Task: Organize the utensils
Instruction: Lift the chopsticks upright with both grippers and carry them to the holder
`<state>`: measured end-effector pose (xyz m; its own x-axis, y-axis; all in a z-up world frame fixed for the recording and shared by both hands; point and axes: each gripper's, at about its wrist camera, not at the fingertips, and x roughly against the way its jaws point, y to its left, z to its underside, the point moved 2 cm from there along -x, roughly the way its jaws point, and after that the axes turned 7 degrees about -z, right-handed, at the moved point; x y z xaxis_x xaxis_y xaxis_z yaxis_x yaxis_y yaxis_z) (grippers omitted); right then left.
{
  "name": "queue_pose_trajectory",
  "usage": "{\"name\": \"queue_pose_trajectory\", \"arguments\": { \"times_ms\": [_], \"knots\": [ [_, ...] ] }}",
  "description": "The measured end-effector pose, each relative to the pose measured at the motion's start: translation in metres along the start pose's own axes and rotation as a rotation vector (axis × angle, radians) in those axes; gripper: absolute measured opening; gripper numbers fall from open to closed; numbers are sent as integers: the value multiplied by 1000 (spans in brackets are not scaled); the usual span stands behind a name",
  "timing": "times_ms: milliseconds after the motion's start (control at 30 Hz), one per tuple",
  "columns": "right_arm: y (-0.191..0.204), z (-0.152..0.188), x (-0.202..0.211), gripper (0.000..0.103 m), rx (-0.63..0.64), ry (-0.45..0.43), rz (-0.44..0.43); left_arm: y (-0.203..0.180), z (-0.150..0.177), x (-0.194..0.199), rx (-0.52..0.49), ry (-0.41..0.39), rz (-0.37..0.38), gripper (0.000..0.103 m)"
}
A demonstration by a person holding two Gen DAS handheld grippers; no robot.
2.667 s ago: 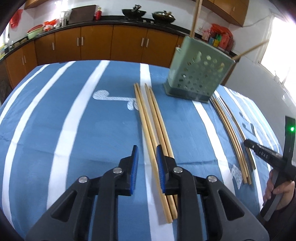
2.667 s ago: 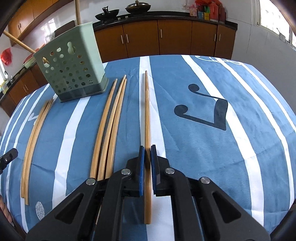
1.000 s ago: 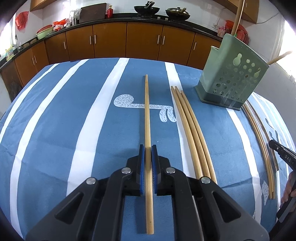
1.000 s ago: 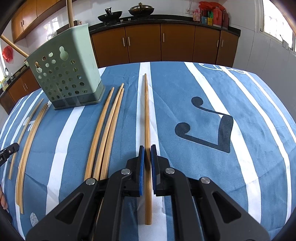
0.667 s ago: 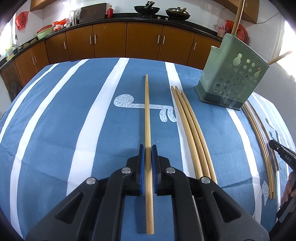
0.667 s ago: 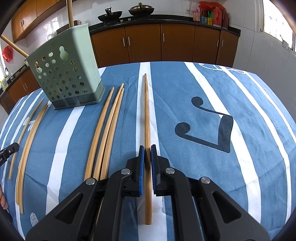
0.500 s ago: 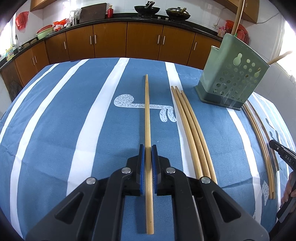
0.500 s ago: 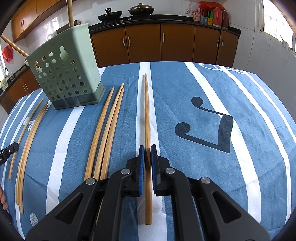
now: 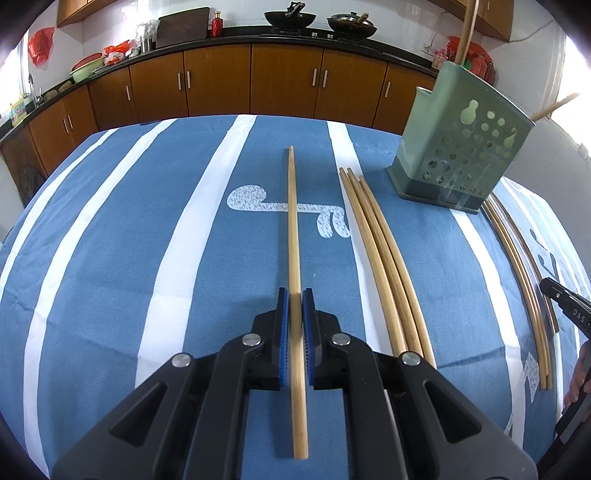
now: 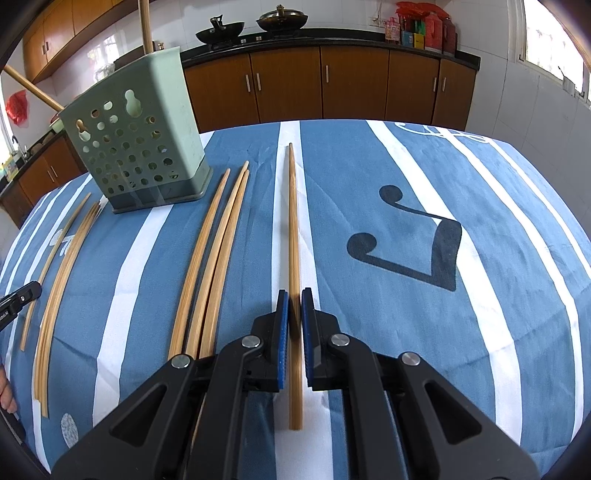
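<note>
- Brown cabinets (image 9: pixel 221 85) ran along the back wall under a dark counter with two woks (image 9: pixel 290 18) on it; in front stood a desk (image 9: pixel 110 240) under a blue cloth with white stripes.
- Left wrist view, from left to right: the left gripper (image 9: pixel 294 295) pinched one chopstick (image 9: pixel 293 221) between its blue fingers (image 9: pixel 282 325), the stick running straight away over the cloth, its butt end sticking out behind them.
- Just right of it lay three chopsticks (image 9: pixel 380 251) side by side on the cloth.
- Further right stood a green holder (image 9: pixel 458 147) with round holes, upright at the far side of the desk, with two sticks poking out of its top.
- More chopsticks (image 9: pixel 524 277) lay beyond the holder, near the right edge, beside part of the other gripper and a hand (image 9: pixel 578 376).
- Right wrist view, from left to right: a loose bundle (image 10: pixel 59 280), then the holder (image 10: pixel 136 147), then the three sticks (image 10: pixel 214 258).
- At the centre the right gripper (image 10: pixel 294 295) pinched a single chopstick (image 10: pixel 293 221) between its fingers (image 10: pixel 282 325), the stick pointing straight ahead.
- Right of that the cloth showed a dark note mark (image 10: pixel 417 243).
</note>
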<state>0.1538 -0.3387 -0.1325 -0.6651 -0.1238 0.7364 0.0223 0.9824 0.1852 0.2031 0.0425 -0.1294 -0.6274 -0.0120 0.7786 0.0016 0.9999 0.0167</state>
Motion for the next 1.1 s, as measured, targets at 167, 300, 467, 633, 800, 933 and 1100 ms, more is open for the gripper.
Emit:
{"name": "queue_pose_trajectory", "arguments": {
  "times_ms": [167,300,467,633,800,933,1100],
  "knots": [
    [0,2,1,8,3,0,4,0,8,6,-9,-2,2,10],
    [1,2,1,8,8,0,7,1,10,8,-7,-1,2,9],
    [2,1,16,7,12,-37,10,5,9,16,-11,7,0,8],
    [3,-12,47,7,11,-131,0,12,-2,44,-4,-67,2,8],
    [6,-28,74,7,16,-221,-13,18,-21,77,14,-161,10,8],
    [7,-38,89,7,16,-276,-25,21,-35,98,37,-226,18,8],
    [9,-45,104,7,15,-325,-37,22,-48,118,60,-286,29,8]
  ]
}}
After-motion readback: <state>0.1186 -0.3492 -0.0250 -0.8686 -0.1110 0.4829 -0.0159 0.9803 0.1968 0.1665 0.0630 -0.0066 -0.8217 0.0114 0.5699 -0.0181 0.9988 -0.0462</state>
